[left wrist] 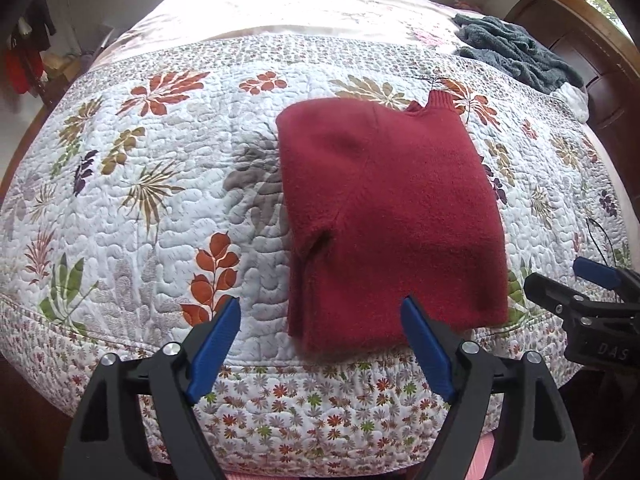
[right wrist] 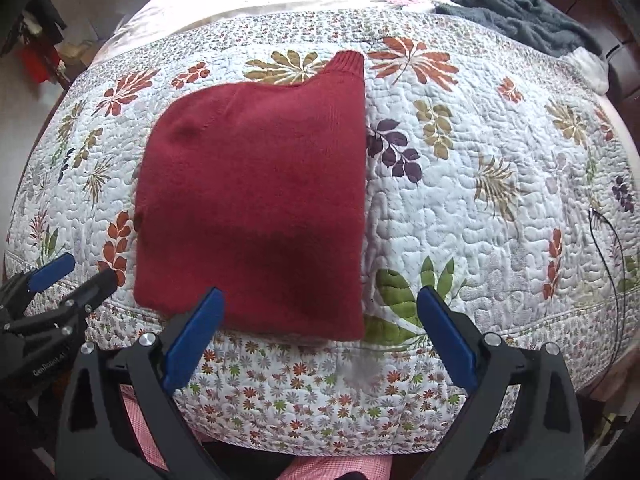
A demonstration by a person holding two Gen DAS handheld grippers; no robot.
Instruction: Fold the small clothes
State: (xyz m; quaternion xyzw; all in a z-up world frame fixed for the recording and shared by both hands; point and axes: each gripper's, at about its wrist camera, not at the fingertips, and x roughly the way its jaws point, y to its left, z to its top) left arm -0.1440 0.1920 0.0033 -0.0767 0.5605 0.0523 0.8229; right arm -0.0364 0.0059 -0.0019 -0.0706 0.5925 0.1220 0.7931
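Red knit — a small sweater [left wrist: 384,208] — lies folded into a compact rectangle on the quilted floral bedspread [left wrist: 160,208], close to the near edge of the bed, with its ribbed collar [right wrist: 348,65] sticking out at the far corner. The left gripper [left wrist: 320,312] hovers above the sweater's near hem with its blue-padded fingers [left wrist: 218,344] spread wide, one out over the bare quilt and the other over the red fabric, and nothing is held between them. The right gripper [right wrist: 320,308] is likewise wide open and empty; its left finger [right wrist: 192,340] overlaps the sweater's near edge in the right wrist view, while the other sits over a green leaf print on the quilt beside the sweater's right edge. Each gripper shows at the margin of the other's camera, the two held side by side in front of the bed. At the far right corner of the bed a grey-blue fleecy blanket [left wrist: 516,46] lies crumpled near a dark wooden headboard [left wrist: 600,60] — well apart from the sweater. A thin dark cord [right wrist: 612,256] trails over the quilt's right side.
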